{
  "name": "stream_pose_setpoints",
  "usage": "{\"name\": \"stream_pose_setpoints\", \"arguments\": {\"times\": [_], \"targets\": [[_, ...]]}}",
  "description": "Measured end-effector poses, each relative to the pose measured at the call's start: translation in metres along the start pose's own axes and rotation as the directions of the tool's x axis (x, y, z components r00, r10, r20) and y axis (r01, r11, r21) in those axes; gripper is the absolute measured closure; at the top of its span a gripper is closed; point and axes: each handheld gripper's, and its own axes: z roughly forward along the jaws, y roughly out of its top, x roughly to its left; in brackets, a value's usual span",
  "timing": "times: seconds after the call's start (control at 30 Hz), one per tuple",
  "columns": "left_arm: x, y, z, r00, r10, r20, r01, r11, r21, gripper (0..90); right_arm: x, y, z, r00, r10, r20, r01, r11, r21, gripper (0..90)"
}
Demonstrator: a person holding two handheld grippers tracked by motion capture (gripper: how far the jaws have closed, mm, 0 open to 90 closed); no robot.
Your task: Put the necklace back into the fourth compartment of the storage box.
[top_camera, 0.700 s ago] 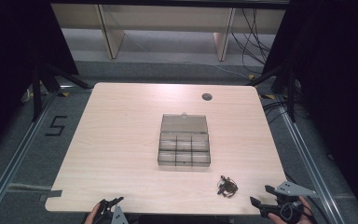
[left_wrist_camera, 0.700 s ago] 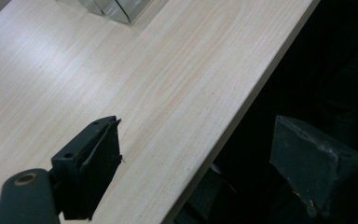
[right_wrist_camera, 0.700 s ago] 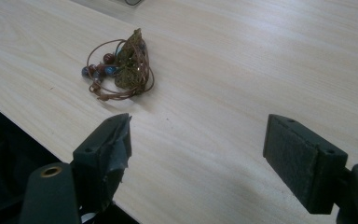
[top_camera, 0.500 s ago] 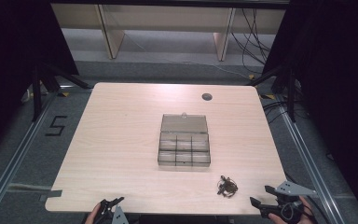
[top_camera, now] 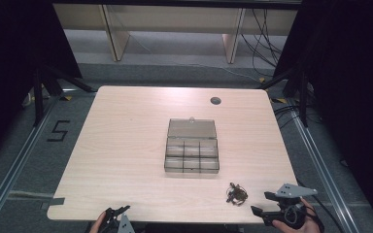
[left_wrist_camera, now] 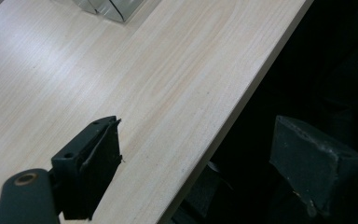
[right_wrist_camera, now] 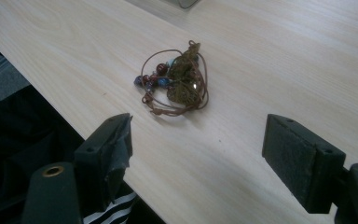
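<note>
Right gripper view has the beaded cord bracelet (right_wrist_camera: 176, 80) lying in a little tangle on the table (right_wrist_camera: 270, 56), brown cord looped around a brassy pendant with a few red and blue beads on one side. It sits close to the near edge, just ahead of my right hand-held gripper (right_wrist_camera: 200, 154), whose jaws are spread wide with nothing between them. So I'd call this the approach step: lined up on the bracelet but not yet on it.

From the high view, the bracelet (top_camera: 236, 193) is near the front right of the table, a bit to the left of the right hand-held gripper (top_camera: 264, 204), and the clear compartment box (top_camera: 192, 151) sits open in the middle, well apart from it. My guess is the bracelet ends up in one of those compartments.

Next move, as I see it: push forward and down so the jaws straddle the clump, then close on the pendant rather than a loose loop of cord.

The left hand-held gripper (left_wrist_camera: 205, 154) is parked over the table's front edge, jaws apart too, holding nothing.
</note>
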Motion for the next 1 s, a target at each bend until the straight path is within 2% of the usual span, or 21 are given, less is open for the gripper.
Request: {"name": "stream_pose_setpoints", "arguments": {"times": [0.07, 0.1, 0.17, 0.2, 0.27, 0.3, 0.33, 0.37, 0.4, 0.47, 0.5, 0.57, 0.6, 0.67, 0.7, 0.73, 0.77, 0.83, 0.87, 0.93, 1.0], "targets": [[0.001, 0.0, -0.001, 1.0, 0.01, 0.002, -0.01, 0.9999, 0.009, 15.4, 0.003, 0.005, 0.002, 0.9998, 0.016, -0.008, -0.015, 0.9994, 0.031, 25.2], [0.0, 0.0, 0.0, 1.0, 0.004, -0.008, -0.004, 1.0, 0.003, 15.4, 0.002, 0.008, 0.004, 0.9999, -0.017, -0.001, 0.017, 0.999, 0.04, 25.2], [0.0, 0.0, 0.001, 0.9998, -0.002, -0.021, 0.002, 1.0, -0.005, 15.4, 0.003, 0.01, 0.006, 0.9999, -0.011, 0.003, 0.01, 0.999, 0.044, 25.5], [0.001, 0.001, -0.001, 0.9999, 0.005, 0.014, -0.005, 1.0, 0.004, 15.4, 0.004, 0.013, 0.011, 0.9997, -0.022, -0.006, 0.023, 0.9987, 0.046, 26.5], [0.001, 0.001, -0.001, 0.9999, 0.007, 0.014, -0.007, 0.9999, 0.01, 15.4, 0.004, 0.017, 0.015, 0.9994, -0.034, -0.005, 0.034, 0.9957, 0.086, 27.4], [0.001, 0.001, 0.0, 1.0, 0.002, 0.009, -0.002, 1.0, 0.001, 15.4, 0.007, 0.018, 0.018, 0.9999, -0.01, -0.009, 0.011, 0.9966, 0.082, 27.7], [0.0, 0.001, 0.0, 1.0, -0.002, 0.004, 0.002, 1.0, -0.001, 15.4, 0.006, 0.022, 0.018, 0.9993, -0.037, -0.001, 0.037, 0.9937, 0.106, 27.9], [0.001, 0.001, -0.001, 0.9998, 0.012, 0.015, -0.012, 0.9999, 0.01, 15.4, 0.005, 0.024, 0.022, 0.998, -0.062, 0.009, 0.061, 0.9942, 0.089, 28.0], [0.0, 0.001, 0.0, 1.0, -0.005, 0.004, 0.005, 1.0, -0.007, 15.4, 0.005, 0.027, 0.023, 0.998, -0.062, 0.01, 0.061, 0.9931, 0.1, 28.4], [0.001, 0.001, 0.0, 0.9999, 0.008, 0.01, -0.008, 0.9999, 0.008, 15.4, 0.007, 0.032, 0.027, 0.9978, -0.065, 0.008, 0.064, 0.9902, 0.124, 29.2], [0.002, 0.001, 0.0, 0.9999, 0.005, 0.01, -0.005, 1.0, 0.007, 15.4, 0.006, 0.034, 0.03, 0.9957, -0.092, 0.015, 0.089, 0.988, 0.126, 29.6], [0.001, 0.0, 0.002, 1.0, -0.008, -0.005, 0.008, 1.0, 0.003, 15.4, 0.008, 0.037, 0.032, 0.9968, -0.078, 0.016, 0.075, 0.9864, 0.146, 30.3], [0.0, 0.0, 0.002, 0.9998, -0.006, -0.017, 0.006, 1.0, 0.002, 15.4, 0.008, 0.042, 0.035, 0.9963, -0.086, -0.003, 0.085, 0.9809, 0.175, 31.5], [0.001, 0.0, 0.0, 1.0, 0.006, 0.001, -0.006, 1.0, 0.007, 15.4, 0.009, 0.047, 0.043, 0.9904, -0.138, -0.008, 0.137, 0.9726, 0.188, 33.9], [0.0, 0.0, 0.001, 0.9999, 0.001, -0.017, -0.001, 1.0, -0.001, 15.4, 0.009, 0.049, 0.044, 0.9886, -0.15, -0.009, 0.149, 0.9678, 0.203, 34.4], [0.0, 0.0, 0.001, 0.9999, 0.001, -0.017, -0.001, 1.0, -0.001, 15.4, 0.009, 0.049, 0.044, 0.9886, -0.15, -0.009, 0.149, 0.9678, 0.203, 34.4], [0.0, 0.0, 0.001, 0.9999, -0.001, -0.011, 0.001, 1.0, -0.003, 15.4, 0.012, 0.052, 0.047, 0.9915, -0.13, -0.003, 0.127, 0.9636, 0.235, 35.2], [0.0, 0.0, 0.001, 1.0, -0.003, 0.0, 0.003, 1.0, 0.002, 15.4, 0.012, 0.056, 0.05, 0.9904, -0.138, -0.008, 0.135, 0.9587, 0.25, 37.5], [0.001, 0.0, 0.001, 1.0, 0.006, 0.004, -0.006, 0.9999, 0.01, 15.4, 0.011, 0.058, 0.051, 0.9886, -0.15, 0.01, 0.142, 0.95, 0.278, 39.0], [0.001, 0.0, 0.001, 1.0, 0.007, 0.003, -0.007, 0.9999, 0.008, 15.4, 0.011, 0.059, 0.052, 0.9865, -0.164, 0.003, 0.156, 0.9425, 0.296, 41.2], [0.001, 0.0, 0.001, 1.0, 0.004, -0.004, -0.004, 1.0, 0.002, 15.4, 0.012, 0.06, 0.054, 0.9891, -0.147, 0.012, 0.135, 0.9386, 0.317, 43.1]]}}
